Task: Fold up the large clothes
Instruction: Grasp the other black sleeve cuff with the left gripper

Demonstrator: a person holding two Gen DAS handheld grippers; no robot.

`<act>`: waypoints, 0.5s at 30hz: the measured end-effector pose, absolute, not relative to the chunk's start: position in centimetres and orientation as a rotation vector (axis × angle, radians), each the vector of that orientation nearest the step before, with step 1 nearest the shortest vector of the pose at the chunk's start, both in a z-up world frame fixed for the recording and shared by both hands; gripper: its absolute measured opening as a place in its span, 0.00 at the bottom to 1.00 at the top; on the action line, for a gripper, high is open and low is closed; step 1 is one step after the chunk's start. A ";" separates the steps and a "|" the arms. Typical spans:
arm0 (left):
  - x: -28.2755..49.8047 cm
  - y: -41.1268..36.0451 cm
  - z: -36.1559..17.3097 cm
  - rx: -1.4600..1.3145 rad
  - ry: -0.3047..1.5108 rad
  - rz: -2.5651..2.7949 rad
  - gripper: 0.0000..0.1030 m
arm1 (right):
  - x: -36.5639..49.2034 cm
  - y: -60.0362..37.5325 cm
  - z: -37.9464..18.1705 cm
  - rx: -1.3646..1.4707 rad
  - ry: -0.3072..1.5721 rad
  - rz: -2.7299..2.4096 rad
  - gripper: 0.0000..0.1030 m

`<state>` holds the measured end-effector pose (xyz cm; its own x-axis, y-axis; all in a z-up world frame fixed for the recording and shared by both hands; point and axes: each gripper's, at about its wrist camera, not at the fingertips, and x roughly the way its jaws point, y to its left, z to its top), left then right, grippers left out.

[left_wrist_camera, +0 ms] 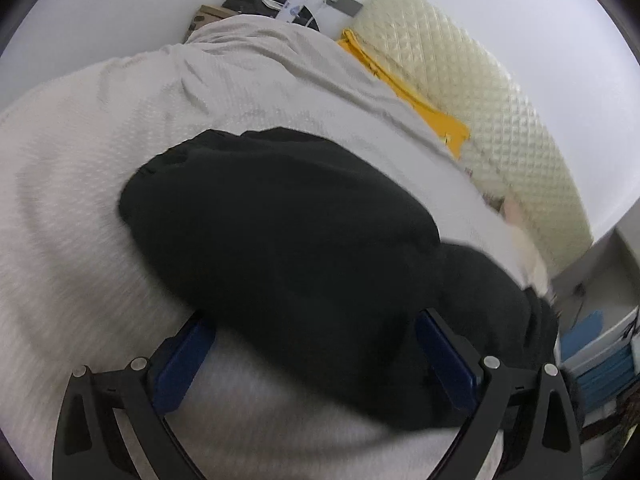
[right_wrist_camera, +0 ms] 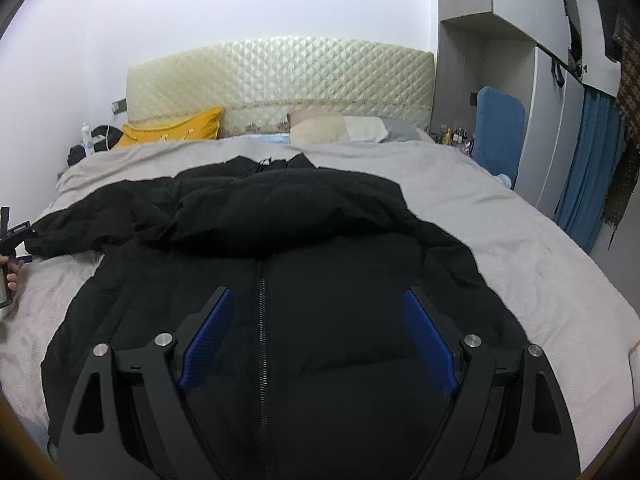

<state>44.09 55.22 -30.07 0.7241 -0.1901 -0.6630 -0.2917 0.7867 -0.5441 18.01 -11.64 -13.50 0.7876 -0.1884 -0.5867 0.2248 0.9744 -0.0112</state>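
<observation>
A large black puffy jacket (right_wrist_camera: 320,248) lies on the grey bedspread (right_wrist_camera: 520,240), front up, with its zipper (right_wrist_camera: 262,340) running down the middle. One sleeve (left_wrist_camera: 280,232) stretches out to the left. My right gripper (right_wrist_camera: 318,296) is open above the jacket's body, one finger on each side of the zipper. My left gripper (left_wrist_camera: 316,320) is open just above the sleeve, with the black cloth between its blue pads (left_wrist_camera: 184,356). It also shows at the left edge of the right wrist view (right_wrist_camera: 14,236).
A cream quilted headboard (right_wrist_camera: 280,76) stands at the head of the bed, with a yellow pillow (right_wrist_camera: 176,130) and a cream pillow (right_wrist_camera: 340,128). A blue padded panel (right_wrist_camera: 498,132) and wardrobe (right_wrist_camera: 520,20) stand on the right. A bottle (left_wrist_camera: 298,2) and dark bag sit by the wall.
</observation>
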 end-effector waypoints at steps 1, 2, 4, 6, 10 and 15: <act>44.4 55.5 -30.3 -0.699 0.755 0.056 0.97 | 18.2 -11.5 -13.5 0.072 0.631 -0.222 0.83; 44.7 55.8 -30.6 -0.720 0.726 0.052 0.96 | 18.4 -11.5 -13.6 0.088 0.642 -0.230 0.83; 45.0 56.1 -30.8 -0.731 0.702 0.048 0.88 | 18.5 -11.5 -13.6 0.107 0.647 -0.245 0.83; 45.2 56.2 -31.0 -0.732 0.690 0.036 0.70 | 18.5 -11.7 -13.5 0.122 0.645 -0.257 0.83; 45.1 56.4 -30.7 -0.759 0.665 0.005 0.45 | 18.6 -12.3 -13.5 0.149 0.652 -0.268 0.83; 44.4 55.5 -27.9 -0.730 0.655 0.002 0.14 | 18.3 -12.4 -13.0 0.161 0.645 -0.247 0.83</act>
<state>44.37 55.48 -27.94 0.8021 -0.2188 -0.5557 -0.2222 0.7543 -0.6177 18.30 -12.44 -13.04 0.7716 -0.1766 -0.6111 0.2763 0.9584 0.0719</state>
